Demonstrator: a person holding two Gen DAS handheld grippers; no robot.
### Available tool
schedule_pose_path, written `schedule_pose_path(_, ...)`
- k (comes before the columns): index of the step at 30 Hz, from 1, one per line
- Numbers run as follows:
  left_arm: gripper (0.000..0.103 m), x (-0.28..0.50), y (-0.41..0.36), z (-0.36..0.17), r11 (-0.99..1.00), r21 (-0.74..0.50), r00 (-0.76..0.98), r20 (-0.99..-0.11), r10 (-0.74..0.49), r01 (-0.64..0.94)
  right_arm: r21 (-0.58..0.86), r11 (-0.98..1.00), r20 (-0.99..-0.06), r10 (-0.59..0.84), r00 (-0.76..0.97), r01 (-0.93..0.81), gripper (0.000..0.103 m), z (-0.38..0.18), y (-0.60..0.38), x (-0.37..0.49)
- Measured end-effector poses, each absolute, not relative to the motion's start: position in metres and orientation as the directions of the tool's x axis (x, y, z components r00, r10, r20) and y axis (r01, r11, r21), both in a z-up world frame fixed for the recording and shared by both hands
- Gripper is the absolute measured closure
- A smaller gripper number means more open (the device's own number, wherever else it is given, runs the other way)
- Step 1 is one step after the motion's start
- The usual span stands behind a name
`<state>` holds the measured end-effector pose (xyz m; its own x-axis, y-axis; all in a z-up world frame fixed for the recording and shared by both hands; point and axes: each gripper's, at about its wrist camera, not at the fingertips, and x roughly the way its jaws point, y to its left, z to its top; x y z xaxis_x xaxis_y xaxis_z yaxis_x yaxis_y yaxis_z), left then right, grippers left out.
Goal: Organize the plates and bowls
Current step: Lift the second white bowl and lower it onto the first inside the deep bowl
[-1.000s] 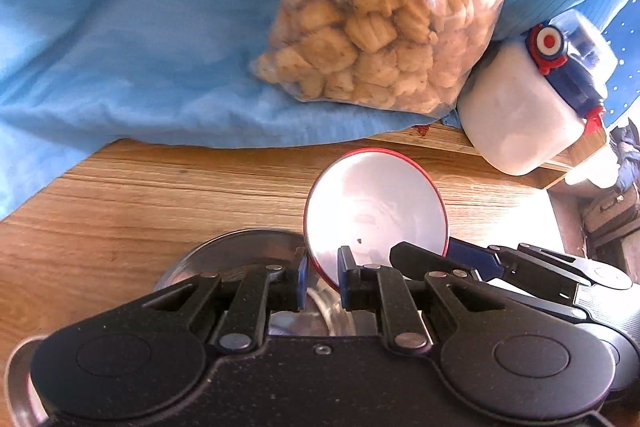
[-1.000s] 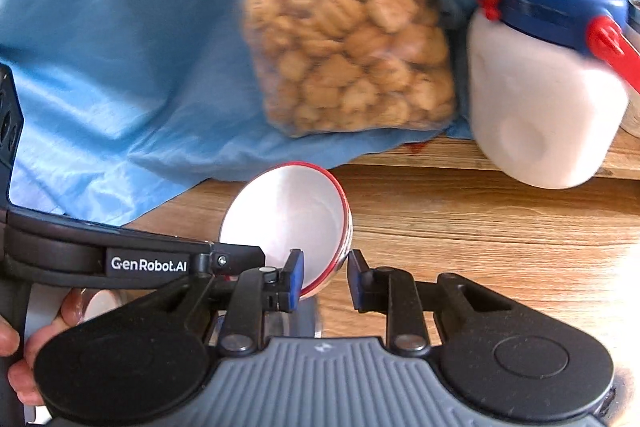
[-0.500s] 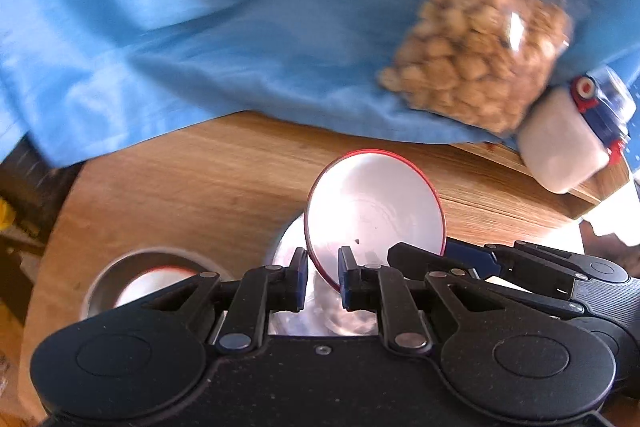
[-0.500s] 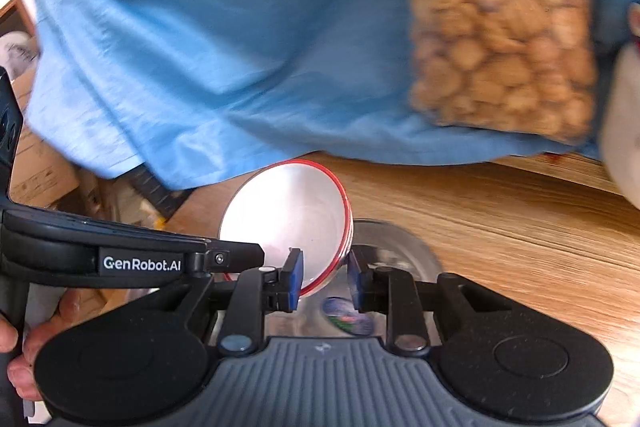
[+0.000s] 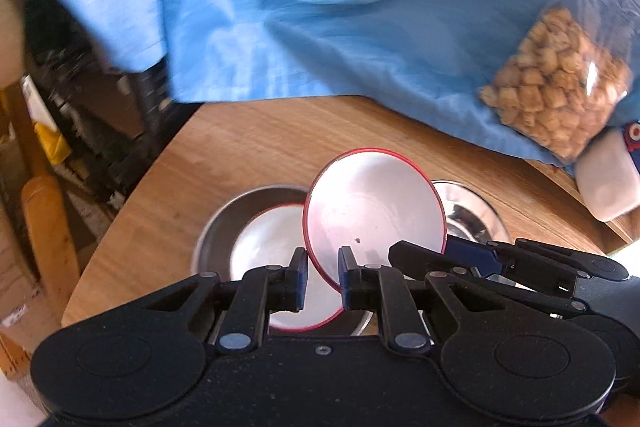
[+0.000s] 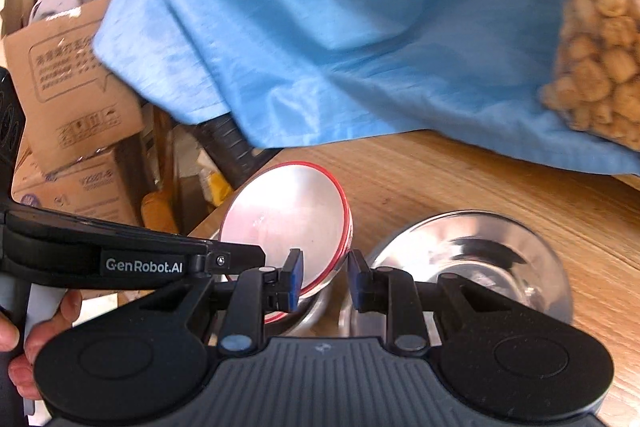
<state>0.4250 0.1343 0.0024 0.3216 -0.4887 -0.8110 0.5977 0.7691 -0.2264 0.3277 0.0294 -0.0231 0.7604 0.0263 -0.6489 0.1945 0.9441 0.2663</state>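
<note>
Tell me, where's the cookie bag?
The cookie bag lies on the blue cloth at the right edge of both views, just above the white bottle, beyond the steel bowls.

You have two grippers, the left gripper [image 5: 322,277] and right gripper [image 6: 323,281], before you on one wooden table [image 5: 248,151]. You see two red-rimmed white bowls: a lifted bowl [image 5: 374,211] and a nested bowl [image 5: 268,239]. Two steel bowls: left steel bowl [image 5: 224,223], right steel bowl [image 6: 472,251]. One blue cloth [image 5: 320,7], one bag of biscuits [image 5: 560,99], one white bottle [image 5: 608,183], two cardboard boxes [image 6: 76,75].
</note>
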Motion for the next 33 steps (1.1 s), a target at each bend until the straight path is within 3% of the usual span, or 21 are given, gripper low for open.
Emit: schedule_pose_path(33, 0.086, 0.434, 0.162, -0.017, 0.817, -0.233, 0.299, -0.850, -0.434, 0.527, 0.242, 0.959, -0.722, 0.079, 0.687, 0.144, 0.076, -0.032, 0.056, 0.349)
